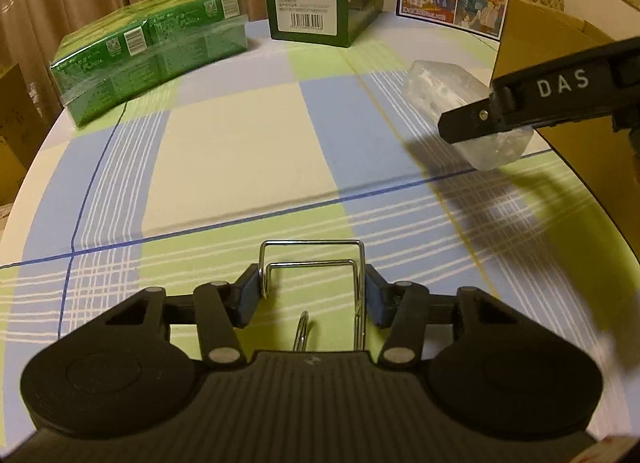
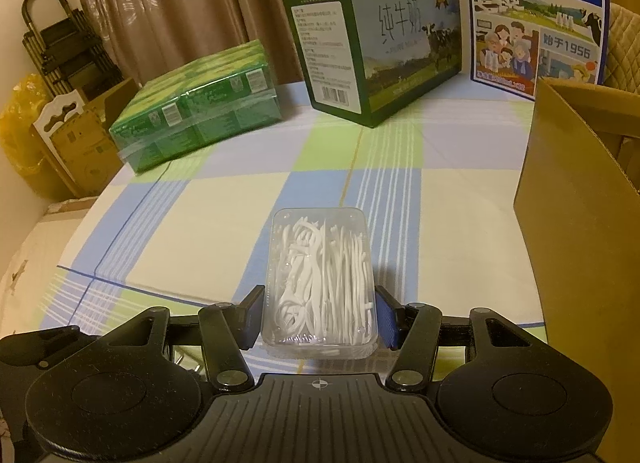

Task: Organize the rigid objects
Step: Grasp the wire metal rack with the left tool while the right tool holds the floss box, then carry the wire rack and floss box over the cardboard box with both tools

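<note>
left wrist view: left claw with wire binder-clip handles between its pads, apparently gripped, above checked surface, right wrist view: right claw clamped on clear floss-pick box, cardboard box at right

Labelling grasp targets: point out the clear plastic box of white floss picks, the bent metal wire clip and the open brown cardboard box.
Clear plastic box of white floss picks [image 2: 320, 275]: right wrist view, middle of lid.
Bent metal wire clip [image 1: 314, 263]: left wrist view, inner top bar.
Open brown cardboard box [image 2: 576, 199]: right wrist view, near side wall.
</note>
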A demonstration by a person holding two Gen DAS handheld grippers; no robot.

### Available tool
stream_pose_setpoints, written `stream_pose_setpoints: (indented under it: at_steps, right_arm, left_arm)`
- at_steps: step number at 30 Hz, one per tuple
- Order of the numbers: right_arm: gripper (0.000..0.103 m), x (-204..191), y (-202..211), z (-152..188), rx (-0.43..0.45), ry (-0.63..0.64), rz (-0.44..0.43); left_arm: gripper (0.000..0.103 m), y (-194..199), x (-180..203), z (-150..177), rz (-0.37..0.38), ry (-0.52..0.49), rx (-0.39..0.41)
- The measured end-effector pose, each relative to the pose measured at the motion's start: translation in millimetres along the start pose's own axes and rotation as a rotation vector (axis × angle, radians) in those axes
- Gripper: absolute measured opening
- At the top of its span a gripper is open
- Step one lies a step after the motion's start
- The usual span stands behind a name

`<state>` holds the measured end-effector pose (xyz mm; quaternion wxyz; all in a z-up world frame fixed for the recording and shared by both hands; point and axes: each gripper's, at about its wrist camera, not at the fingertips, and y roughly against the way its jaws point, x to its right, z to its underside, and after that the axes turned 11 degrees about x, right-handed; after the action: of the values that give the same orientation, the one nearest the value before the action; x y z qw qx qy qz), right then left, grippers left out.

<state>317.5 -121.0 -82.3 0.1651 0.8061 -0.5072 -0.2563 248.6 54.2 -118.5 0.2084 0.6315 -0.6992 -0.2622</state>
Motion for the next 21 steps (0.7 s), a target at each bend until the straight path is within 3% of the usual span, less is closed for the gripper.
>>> stream_pose_setpoints:
  at_steps: [11,21]
  right_arm:
    - [0.053,-3,12,-6,0.042,-0.006,-0.009]
    - [0.052,-14,50,-10,0.107,-0.012,-0.004]
  left_arm:
    - [0.047,20,-3,-12,-0.005,0.069,0.090]
    - [0.047,49,-2,-22,-0.008,0.116,0.163]
